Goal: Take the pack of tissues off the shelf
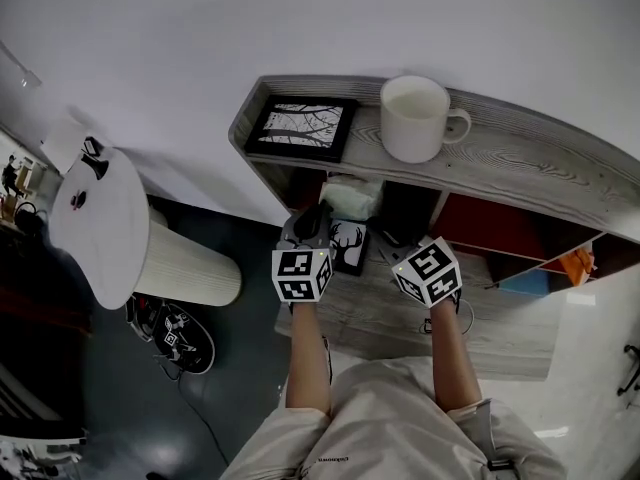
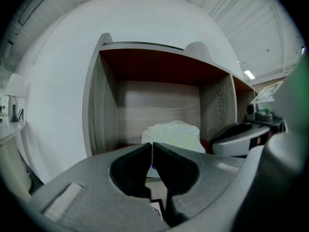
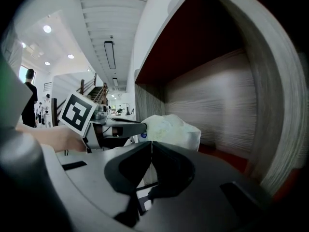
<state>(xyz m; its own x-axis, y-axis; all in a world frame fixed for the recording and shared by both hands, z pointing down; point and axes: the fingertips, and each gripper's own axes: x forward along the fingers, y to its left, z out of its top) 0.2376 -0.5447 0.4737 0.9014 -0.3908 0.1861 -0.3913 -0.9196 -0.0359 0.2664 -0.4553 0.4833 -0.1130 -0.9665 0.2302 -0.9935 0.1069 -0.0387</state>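
Observation:
The pack of tissues (image 1: 352,198) is a pale, crinkled bundle in the left compartment of the wooden shelf (image 1: 520,158), under its top board. My left gripper (image 1: 318,213) reaches into that compartment. In the left gripper view its jaws (image 2: 152,146) are pressed almost together on the near edge of the pack (image 2: 175,133), a sliver of wrapper showing between them. The right gripper view shows the left gripper (image 3: 141,129) with its tips at the pack (image 3: 171,129). My right gripper (image 1: 395,236) hovers just right of it, jaws (image 3: 151,143) shut and empty.
A framed picture (image 1: 300,128) and a white mug (image 1: 415,118) stand on the shelf top. A small card with a deer drawing (image 1: 348,243) lies on the lower board by the left gripper. A round white table (image 1: 100,223) stands to the left. A person (image 3: 30,95) stands far off.

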